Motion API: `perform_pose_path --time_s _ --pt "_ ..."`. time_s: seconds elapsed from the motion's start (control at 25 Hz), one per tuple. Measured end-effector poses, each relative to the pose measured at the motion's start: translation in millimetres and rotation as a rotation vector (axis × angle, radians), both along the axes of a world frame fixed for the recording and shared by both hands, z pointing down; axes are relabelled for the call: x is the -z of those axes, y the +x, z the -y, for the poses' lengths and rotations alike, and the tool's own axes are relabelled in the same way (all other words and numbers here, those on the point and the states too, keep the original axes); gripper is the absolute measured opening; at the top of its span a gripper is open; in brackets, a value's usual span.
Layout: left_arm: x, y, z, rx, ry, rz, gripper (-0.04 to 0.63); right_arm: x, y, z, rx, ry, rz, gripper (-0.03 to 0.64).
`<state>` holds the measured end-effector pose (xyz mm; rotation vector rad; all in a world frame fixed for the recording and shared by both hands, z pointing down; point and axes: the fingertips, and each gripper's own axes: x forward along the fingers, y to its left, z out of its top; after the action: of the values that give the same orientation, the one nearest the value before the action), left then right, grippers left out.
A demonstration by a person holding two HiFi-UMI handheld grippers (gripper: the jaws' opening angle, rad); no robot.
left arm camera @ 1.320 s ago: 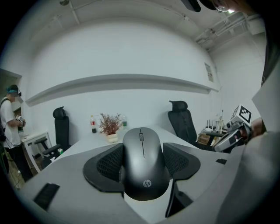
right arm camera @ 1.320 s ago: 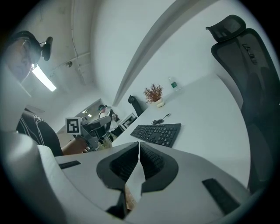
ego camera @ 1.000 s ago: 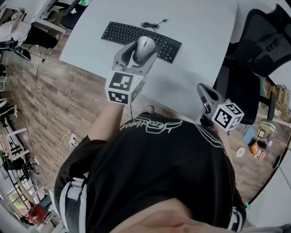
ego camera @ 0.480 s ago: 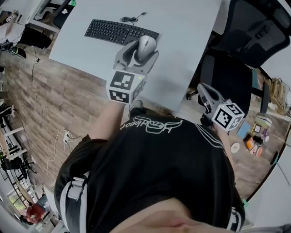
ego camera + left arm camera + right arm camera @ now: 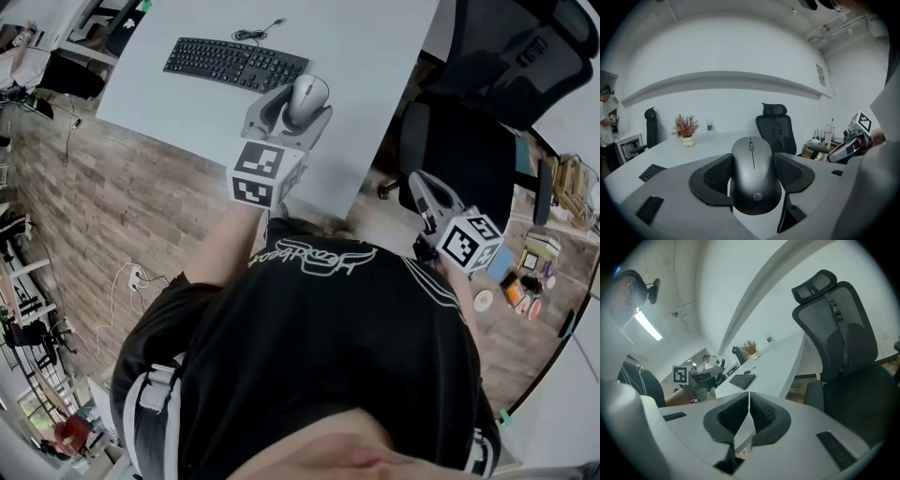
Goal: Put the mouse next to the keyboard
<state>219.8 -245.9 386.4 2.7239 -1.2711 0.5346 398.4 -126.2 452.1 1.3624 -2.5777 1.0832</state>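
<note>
With the left hand-held gripper [image 5: 304,109] pinching the mouse [image 5: 754,176] by its smooth sides, any slackening risked dropping it short of the keyboard [image 5: 234,64] ahead-left.

Bench [image 5: 375,75]: white, long.
Floor [image 5: 122,216]: wood planks, left of bench.
Chair [image 5: 516,47]: black mesh, right of bench.
Walls [image 5: 740,51]: plain white.
Light [image 5: 647,325]: ceiling strip.

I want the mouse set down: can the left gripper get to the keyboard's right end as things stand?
Probably yes: the left gripper, shut on the mouse, hangs close to the keyboard's right end; nothing on the table stands between.
</note>
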Motion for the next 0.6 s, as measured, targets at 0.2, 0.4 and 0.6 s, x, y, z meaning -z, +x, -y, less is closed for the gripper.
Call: perform_pose_path --time_s 0.2,0.4,0.6 --pt "-21.7 8.3 -1.2 0.012 -0.059 0.015 0.296 -2.1 9.8 -5.3 -0.005 0.007 0.0 0.014" --pt "-49.4 12.2 4.8 0.04 -0.154 0.01 0.296 -6.2 19.4 -11.8 -0.021 -0.007 0.008 0.014" --pt "-79.9 14.4 13.9 0.051 -0.227 0.034 0.296 -8.9 25.2 -16.3 -0.034 -0.014 0.006 0.014"
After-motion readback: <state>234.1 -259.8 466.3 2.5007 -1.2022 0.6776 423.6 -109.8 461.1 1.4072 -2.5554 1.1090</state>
